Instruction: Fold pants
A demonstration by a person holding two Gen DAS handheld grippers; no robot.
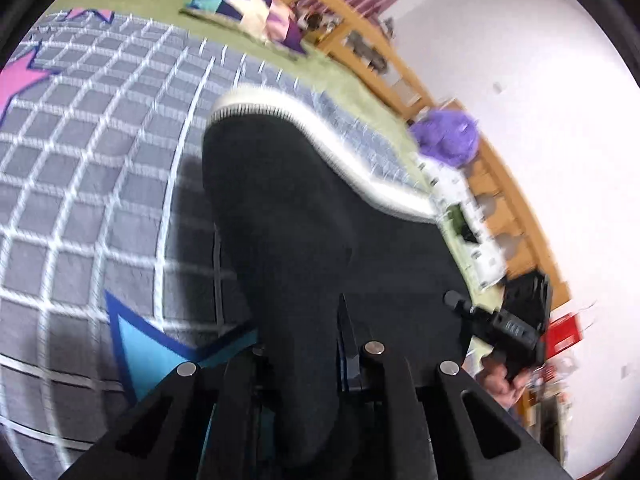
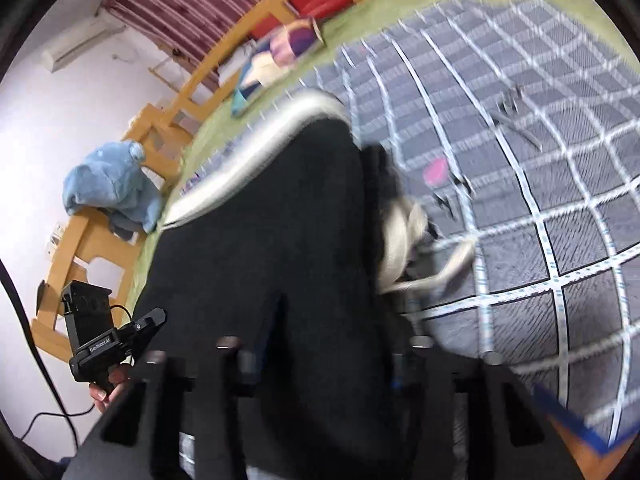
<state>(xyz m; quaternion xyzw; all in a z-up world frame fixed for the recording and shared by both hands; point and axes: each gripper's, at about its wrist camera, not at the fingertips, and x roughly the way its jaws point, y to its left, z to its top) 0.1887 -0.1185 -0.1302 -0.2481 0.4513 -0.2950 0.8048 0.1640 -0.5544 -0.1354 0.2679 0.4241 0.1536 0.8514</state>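
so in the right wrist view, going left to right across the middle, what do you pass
white wall → blue plush → wooden bed frame → black pants → pale drawstring → grey grid blanket

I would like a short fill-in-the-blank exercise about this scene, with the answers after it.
1. The pants are mostly ____ in colour.
2. Their waistband is ____.
3. The blanket beneath them has a white ____ pattern on grey.
4. The left gripper and the right gripper are both shut on the ____.

Answers: black; white; grid; pants
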